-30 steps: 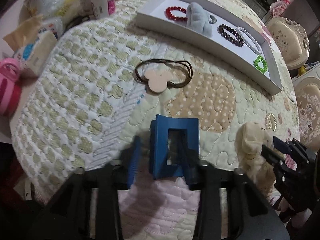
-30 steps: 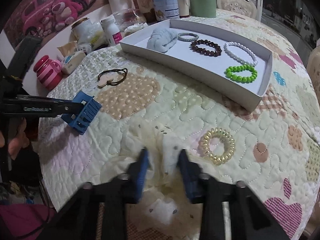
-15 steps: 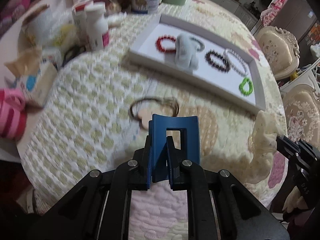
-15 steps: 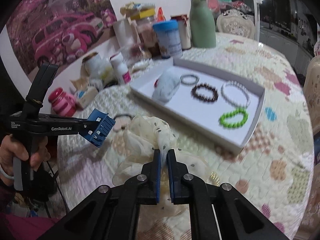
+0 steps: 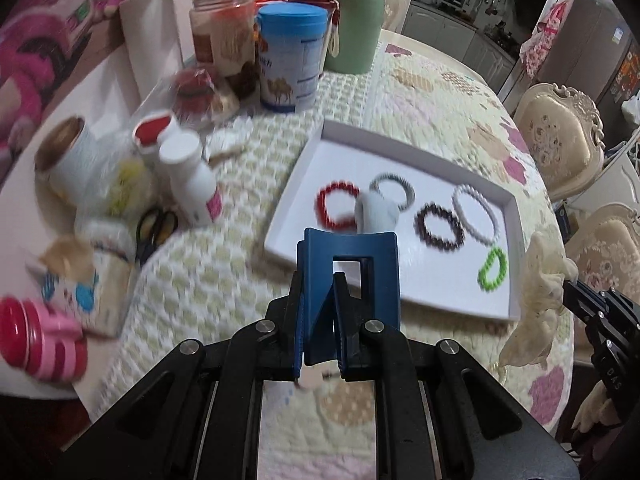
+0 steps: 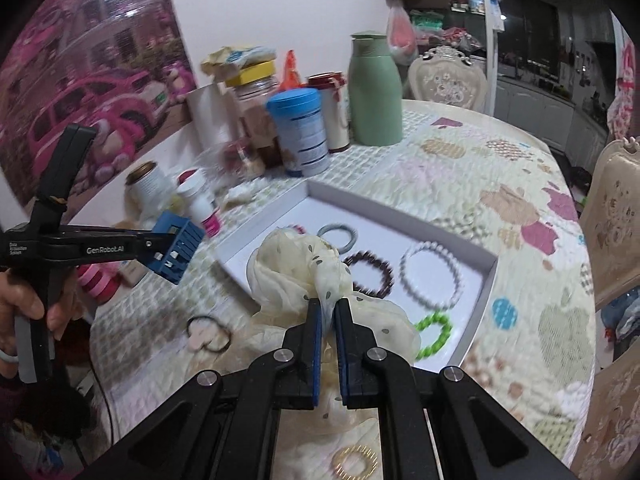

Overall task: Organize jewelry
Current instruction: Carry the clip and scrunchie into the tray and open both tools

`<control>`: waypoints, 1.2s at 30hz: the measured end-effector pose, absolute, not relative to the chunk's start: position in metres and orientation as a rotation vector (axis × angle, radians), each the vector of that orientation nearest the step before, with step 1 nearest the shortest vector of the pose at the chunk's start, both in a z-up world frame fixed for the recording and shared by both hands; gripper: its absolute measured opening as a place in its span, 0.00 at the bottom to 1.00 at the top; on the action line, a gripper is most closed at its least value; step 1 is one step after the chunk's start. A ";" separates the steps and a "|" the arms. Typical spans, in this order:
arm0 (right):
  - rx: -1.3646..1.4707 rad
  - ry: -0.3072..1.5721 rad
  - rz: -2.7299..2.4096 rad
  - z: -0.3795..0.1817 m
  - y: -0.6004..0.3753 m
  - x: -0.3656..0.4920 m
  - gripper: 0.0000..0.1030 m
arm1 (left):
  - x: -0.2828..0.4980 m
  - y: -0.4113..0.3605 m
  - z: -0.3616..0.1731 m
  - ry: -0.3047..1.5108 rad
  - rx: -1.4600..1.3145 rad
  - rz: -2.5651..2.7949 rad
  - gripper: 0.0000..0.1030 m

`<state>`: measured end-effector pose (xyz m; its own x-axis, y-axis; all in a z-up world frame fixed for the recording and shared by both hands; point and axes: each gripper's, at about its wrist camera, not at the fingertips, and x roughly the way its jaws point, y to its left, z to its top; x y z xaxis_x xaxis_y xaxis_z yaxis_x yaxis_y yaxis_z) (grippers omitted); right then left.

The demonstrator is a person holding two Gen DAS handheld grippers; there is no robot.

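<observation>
While five bracelets fill one tray, each claw grips one item.

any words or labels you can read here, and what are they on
"GenRobot.AI": side of the left gripper, which holds a blue hair clip.
Small white print on its handle: too small to read.
Blue-lidded can label: blurred, unreadable.
Right gripper, holding the cream scrunchie: no text.

Round tabletop under my cameras, covered in pastel quilted cloth. White wall behind; pink cartoon-car mural alongside. Cream carved upholstered chairs ring it. Dim kitchen cabinets beyond.
</observation>
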<state>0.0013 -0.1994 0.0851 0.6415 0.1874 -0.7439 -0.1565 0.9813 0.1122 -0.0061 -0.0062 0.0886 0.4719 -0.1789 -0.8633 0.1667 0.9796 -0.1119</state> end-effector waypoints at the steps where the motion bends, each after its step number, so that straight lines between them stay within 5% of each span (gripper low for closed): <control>1: 0.045 0.854 0.182 0.085 -0.203 0.010 0.06 | 0.004 -0.009 0.088 1.061 -0.008 -0.213 0.11; 36: 0.204 0.995 0.063 0.016 -0.237 0.090 0.06 | 0.162 -0.061 0.024 1.169 0.038 -0.253 0.11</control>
